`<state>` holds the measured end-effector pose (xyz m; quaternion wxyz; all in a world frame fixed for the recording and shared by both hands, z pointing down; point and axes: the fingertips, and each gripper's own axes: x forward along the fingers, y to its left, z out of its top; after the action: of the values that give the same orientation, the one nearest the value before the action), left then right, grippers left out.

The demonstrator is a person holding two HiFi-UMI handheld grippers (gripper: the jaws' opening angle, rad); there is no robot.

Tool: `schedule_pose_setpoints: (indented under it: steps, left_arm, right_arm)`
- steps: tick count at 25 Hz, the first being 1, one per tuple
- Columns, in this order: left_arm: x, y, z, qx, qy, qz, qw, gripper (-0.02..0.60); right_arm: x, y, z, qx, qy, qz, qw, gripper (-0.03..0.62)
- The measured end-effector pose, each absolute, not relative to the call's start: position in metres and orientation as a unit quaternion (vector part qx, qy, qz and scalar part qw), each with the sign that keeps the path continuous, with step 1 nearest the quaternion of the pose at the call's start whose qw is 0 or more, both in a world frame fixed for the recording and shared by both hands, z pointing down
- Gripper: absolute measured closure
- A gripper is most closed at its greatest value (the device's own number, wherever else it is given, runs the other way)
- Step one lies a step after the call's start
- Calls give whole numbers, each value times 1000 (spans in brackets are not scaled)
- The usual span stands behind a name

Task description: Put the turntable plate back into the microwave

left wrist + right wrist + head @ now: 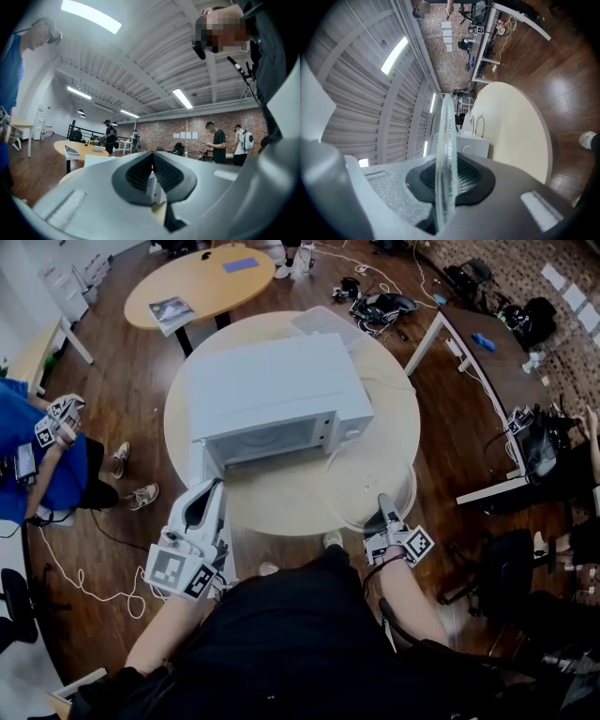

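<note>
Microwave [272, 390] on round table [281, 510]

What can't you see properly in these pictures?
- Head view: most of the inside of the microwave is hidden by its own top.
- Right gripper view: the turntable plate shows edge-on only, and the right hand-held gripper covers its lower rim.
- Left gripper view: the left hand-held gripper blocks nearly all of the microwave, leaving a white sliver.
- Head view: the print on the booklet on the far table is too small to read.

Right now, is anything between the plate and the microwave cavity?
Nothing visible. The left gripper holds the door aside, the cavity stands open, and the right gripper holds the turntable plate to its right front.
</note>
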<state>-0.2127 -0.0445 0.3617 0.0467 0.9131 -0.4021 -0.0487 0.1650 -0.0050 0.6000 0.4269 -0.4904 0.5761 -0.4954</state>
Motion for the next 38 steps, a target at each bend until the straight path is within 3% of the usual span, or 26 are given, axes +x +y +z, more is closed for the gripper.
schedule_pose_setpoints:
  steps: [38]
  left_arm:
    - [-245, -34, 366, 902, -423, -58, 64, 581]
  right_arm:
    - [80, -33, 594, -428, 623, -533, 381, 569]
